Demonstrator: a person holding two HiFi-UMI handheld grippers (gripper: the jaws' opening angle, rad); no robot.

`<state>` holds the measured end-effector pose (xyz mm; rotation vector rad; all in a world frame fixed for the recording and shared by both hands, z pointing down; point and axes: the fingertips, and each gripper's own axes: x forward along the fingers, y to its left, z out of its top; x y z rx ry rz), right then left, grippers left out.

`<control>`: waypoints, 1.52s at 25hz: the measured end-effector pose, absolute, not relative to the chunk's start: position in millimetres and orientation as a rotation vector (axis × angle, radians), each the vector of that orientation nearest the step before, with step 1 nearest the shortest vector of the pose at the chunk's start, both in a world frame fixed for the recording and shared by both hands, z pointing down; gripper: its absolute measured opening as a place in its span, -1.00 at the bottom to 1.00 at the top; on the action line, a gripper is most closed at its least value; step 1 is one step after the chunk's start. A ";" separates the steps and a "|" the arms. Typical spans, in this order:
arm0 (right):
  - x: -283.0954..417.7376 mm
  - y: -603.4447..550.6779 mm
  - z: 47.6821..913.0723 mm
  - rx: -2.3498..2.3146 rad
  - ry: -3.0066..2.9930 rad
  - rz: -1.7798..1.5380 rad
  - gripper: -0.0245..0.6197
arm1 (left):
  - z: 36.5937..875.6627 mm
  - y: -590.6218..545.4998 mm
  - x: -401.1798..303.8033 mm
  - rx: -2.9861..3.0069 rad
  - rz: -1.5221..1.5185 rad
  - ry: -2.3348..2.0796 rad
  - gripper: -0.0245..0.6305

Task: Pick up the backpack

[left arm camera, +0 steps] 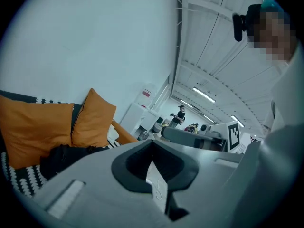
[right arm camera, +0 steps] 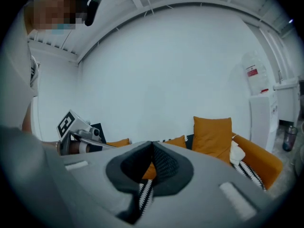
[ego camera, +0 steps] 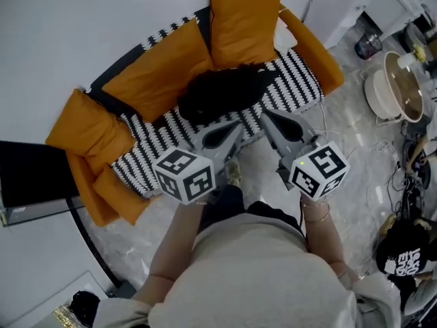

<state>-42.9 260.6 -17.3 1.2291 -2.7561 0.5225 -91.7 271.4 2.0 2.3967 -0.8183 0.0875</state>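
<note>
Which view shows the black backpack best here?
The head view: the backpack lies almost wholly visible on the sofa among orange cushions. The left gripper view shows only part of it; the right gripper view shows none.

Left gripper [ego camera: 237, 126], right gripper [ego camera: 263, 113]: both closed, empty, side by side.

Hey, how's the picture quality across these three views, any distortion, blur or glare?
Head view: evenly lit, sharp, sofa bowed by the wide lens. Left gripper view: fisheye with dark corners, ceiling lights bright, left gripper soft. Right gripper view: same dark corners, wall flatly lit.
</note>
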 end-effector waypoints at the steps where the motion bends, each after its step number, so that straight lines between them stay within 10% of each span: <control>1: -44.5 249.4 -17.5 1.233 -2.757 0.532 -0.91 | 2.3 260.6 -94.2 2.398 0.092 -0.800 -0.91; 38: -13.0 124.5 47.1 1.242 -2.663 0.800 -0.91 | 67.9 124.6 -61.5 2.273 0.202 -0.737 -0.91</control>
